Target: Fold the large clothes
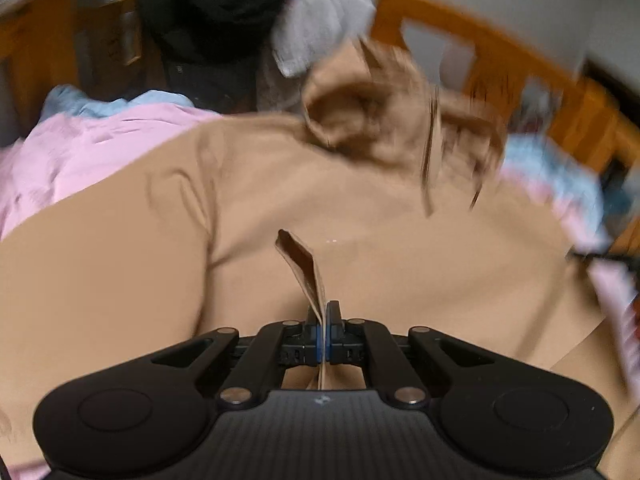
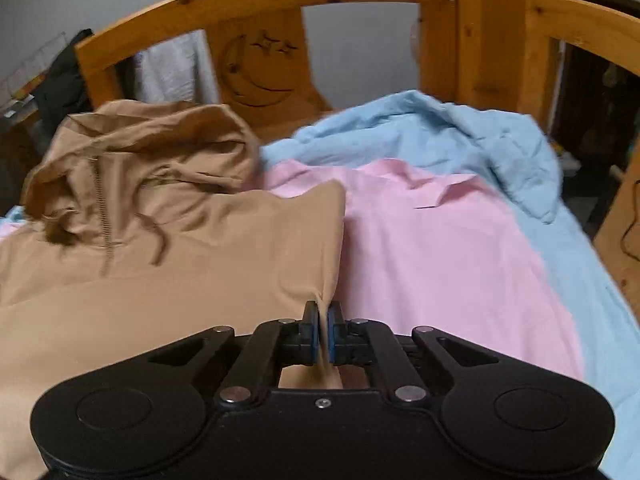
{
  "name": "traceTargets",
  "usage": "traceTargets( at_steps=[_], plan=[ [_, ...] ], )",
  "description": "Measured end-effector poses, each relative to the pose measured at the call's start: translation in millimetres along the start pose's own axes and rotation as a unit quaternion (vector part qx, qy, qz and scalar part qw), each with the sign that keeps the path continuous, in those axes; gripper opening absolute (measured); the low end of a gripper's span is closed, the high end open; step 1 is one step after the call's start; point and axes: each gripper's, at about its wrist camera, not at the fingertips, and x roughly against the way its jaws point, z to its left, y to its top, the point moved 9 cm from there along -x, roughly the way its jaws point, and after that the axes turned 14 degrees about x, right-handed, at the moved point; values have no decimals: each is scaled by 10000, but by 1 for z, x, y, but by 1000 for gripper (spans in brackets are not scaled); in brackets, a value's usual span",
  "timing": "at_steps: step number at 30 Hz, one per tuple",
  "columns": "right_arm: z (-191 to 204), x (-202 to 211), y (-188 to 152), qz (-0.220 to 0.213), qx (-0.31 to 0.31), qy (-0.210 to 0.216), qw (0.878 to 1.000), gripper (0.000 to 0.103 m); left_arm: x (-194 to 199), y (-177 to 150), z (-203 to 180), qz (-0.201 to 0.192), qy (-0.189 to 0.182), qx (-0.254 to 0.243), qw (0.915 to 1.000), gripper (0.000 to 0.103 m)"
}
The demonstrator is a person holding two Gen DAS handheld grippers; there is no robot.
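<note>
A tan hoodie (image 1: 360, 220) lies spread on the bed, its hood (image 1: 360, 120) bunched at the far end with drawstrings hanging. My left gripper (image 1: 323, 312) is shut on a thin fold of the hoodie's fabric that sticks up between its pads. In the right wrist view the same hoodie (image 2: 160, 272) lies at the left, hood (image 2: 152, 148) toward the headboard. My right gripper (image 2: 323, 312) is shut on the hoodie's right edge, which is pulled taut up to the pads.
A pink sheet (image 2: 440, 260) and a light blue quilt (image 2: 460, 136) cover the bed. A wooden headboard (image 2: 260, 64) with a moon and stars cut stands behind. Black (image 1: 216, 12) and grey (image 1: 320, 28) clothes pile at the far end.
</note>
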Motion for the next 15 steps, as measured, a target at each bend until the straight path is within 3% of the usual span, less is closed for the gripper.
traceTargets(
  at_steps=[4, 7, 9, 10, 11, 13, 15],
  plan=[
    [5, -18, -22, 177, 614, -364, 9973, 3, -41, -17, 0, 88, 691, -414, 9967, 4],
    [11, -22, -26, 130, 925, -575, 9940, 5, -41, -17, 1, 1, 741, -375, 9965, 13],
    [13, -17, -25, 58, 1094, -697, 9915, 10, -30, -15, 3, 10, 678, -287, 9973, 41],
    [13, -13, -24, -1, 1122, -736, 9910, 20, -21, -13, 7, -56, 644, -202, 9977, 63],
    [12, -5, -23, -99, 1122, -742, 9909, 35, -7, -12, 12, -208, 614, -80, 9979, 75],
    [17, 13, -21, -337, 1095, -676, 9911, 51, 24, -13, 24, -519, 452, 146, 9975, 88],
    [26, 33, -19, -596, 1215, -551, 9893, 59, 53, -22, 36, -669, 339, 344, 9966, 92]
  ],
)
